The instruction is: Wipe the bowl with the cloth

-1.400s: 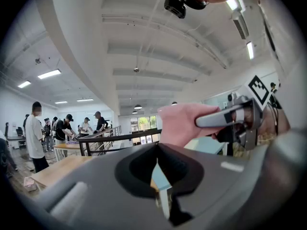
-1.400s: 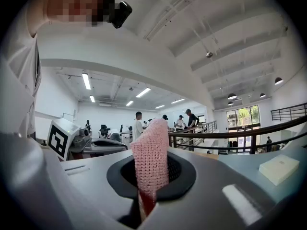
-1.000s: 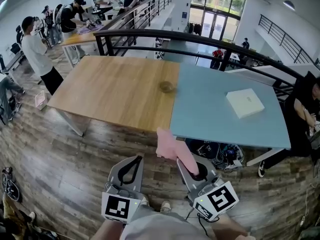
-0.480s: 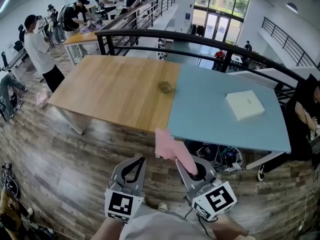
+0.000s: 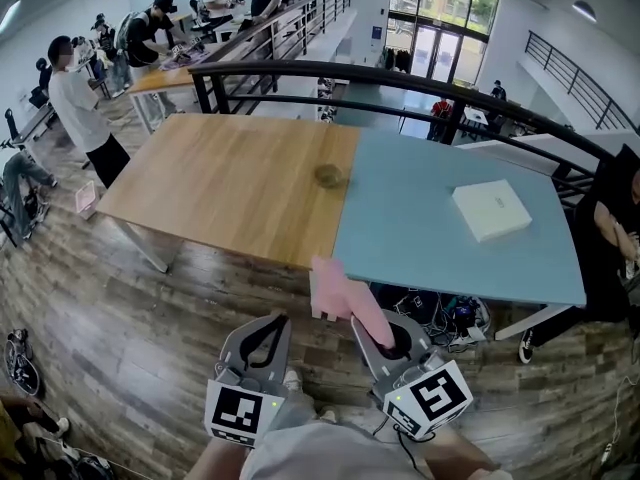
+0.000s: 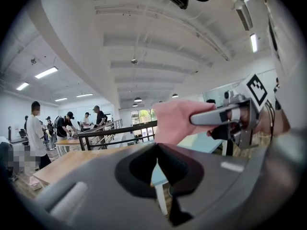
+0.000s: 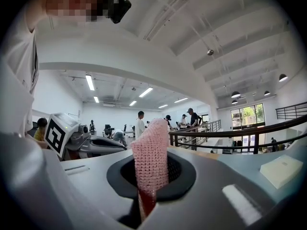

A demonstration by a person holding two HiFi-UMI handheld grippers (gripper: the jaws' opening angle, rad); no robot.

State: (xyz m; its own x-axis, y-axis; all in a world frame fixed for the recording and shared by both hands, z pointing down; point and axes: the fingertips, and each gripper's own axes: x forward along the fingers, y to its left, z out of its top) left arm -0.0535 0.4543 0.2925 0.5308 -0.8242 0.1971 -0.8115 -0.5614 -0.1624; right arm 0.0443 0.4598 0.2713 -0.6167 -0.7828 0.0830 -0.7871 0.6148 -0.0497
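- The plank floor (image 5: 150, 298) filled the near part of the head view. The person stood on it, short of the desk.
- The desk (image 5: 220, 183) lay ahead, its left half wood-toned and its right half pale blue. Its near edge was just beyond the tip of the cloth.
- A black railing (image 5: 400, 76) curved behind the desk's far edge.
- Several people (image 5: 150, 28) were gathered at another table far to the left.
- The right tongs (image 5: 388, 336) were held low and close to the body, pointing toward the desk. Their jaws were clamped on the lower end of the cloth, and the right gripper view showed the knit fabric pinched between the pads and standing up from them.
- The left tongs (image 5: 276, 320) were just beside the right ones and at about the same height. Their jaws were pressed together with nothing between them, and they touched neither the cloth nor the desk.
- A flat white box (image 5: 489, 208) lay on the blue half, toward its right side.
- The cloth (image 5: 345, 298) was pink and folded into a long strip. It stuck out forward from the right tongs, and its free end hung in the air before the desk's edge.
- The bowl (image 5: 330, 175) was small, brownish and blurred. It sat on the wood half right at the seam with the blue half, well apart from both tongs and from the cloth.
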